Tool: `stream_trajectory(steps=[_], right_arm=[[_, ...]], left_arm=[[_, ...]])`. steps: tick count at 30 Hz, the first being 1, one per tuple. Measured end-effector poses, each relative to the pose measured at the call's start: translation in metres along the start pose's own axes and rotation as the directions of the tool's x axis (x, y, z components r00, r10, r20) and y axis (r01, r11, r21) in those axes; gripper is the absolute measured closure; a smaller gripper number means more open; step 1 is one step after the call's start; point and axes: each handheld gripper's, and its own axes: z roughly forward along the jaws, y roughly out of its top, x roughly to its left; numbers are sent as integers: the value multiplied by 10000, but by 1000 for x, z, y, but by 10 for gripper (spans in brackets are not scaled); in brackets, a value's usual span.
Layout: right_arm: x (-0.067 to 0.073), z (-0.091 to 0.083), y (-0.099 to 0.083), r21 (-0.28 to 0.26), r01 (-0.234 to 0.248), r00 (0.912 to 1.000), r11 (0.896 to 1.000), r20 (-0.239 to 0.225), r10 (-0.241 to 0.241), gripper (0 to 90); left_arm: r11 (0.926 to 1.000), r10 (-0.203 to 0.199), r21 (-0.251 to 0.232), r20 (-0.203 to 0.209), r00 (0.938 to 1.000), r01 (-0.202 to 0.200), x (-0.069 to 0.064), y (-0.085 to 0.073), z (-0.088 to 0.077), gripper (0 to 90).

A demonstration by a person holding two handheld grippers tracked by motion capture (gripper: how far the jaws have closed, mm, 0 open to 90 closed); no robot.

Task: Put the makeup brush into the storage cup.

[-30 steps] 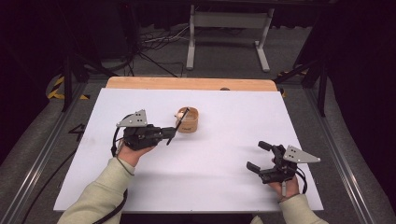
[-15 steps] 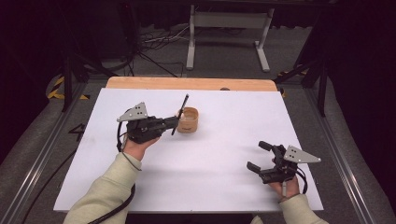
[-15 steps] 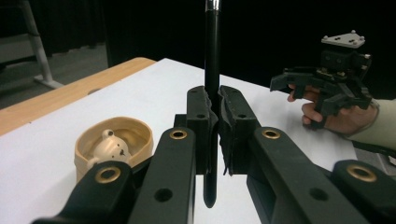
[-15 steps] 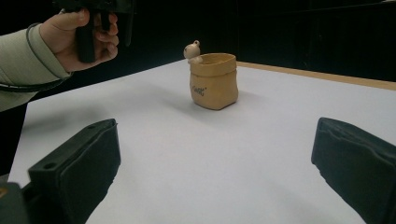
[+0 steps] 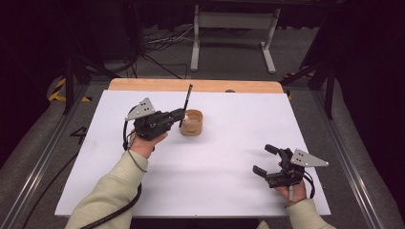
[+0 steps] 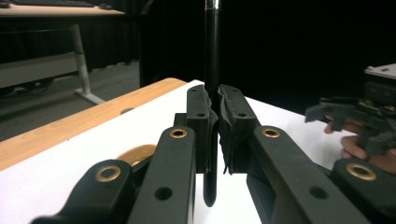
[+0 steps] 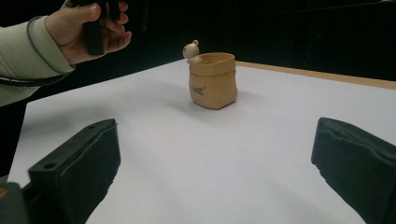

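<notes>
Your left gripper [image 5: 180, 116] pinches a black pen [image 5: 186, 104] between its pressed-together jaws, holding it almost upright with its lower tip just beside the rim of a small tan pot [image 5: 192, 122] that stands on the white desk [image 5: 215, 167] toward the far edge, a little left of the middle. Your right gripper [image 5: 265, 159] rests near the desk's near right corner, well apart from the pot, its jaws spread wide with nothing between them.

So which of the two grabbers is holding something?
The left gripper, beside the tan pot: its jaws are shut on a black pen. The right gripper has open jaws with nothing between them.
</notes>
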Motion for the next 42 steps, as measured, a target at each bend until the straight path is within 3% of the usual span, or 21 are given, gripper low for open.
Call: stream_trajectory(steps=[14,24,33,40,42], right_arm=[[0,-2,0,-34,-29,10000,10000,30,29,15],[0,-3,0,-94,-20,10000,10000,32,20,15],[0,-3,0,-116,-18,10000,9999,4,18,15],[0,-4,1,-140,-23,10000,9999,1,23,15],[0,-4,0,-119,-57,10000,9999,8,57,15]], left_arm=[[9998,-214,-50,-907,9957,210,4,7,19,831],[9995,-325,-42,-1777,9835,323,8,8,37,831],[9989,-449,51,-2156,9754,471,10,6,48,831],[9986,-513,-25,-2151,9753,520,8,1,60,831],[9995,-305,-86,-2170,9757,293,9,-2,63,831]])
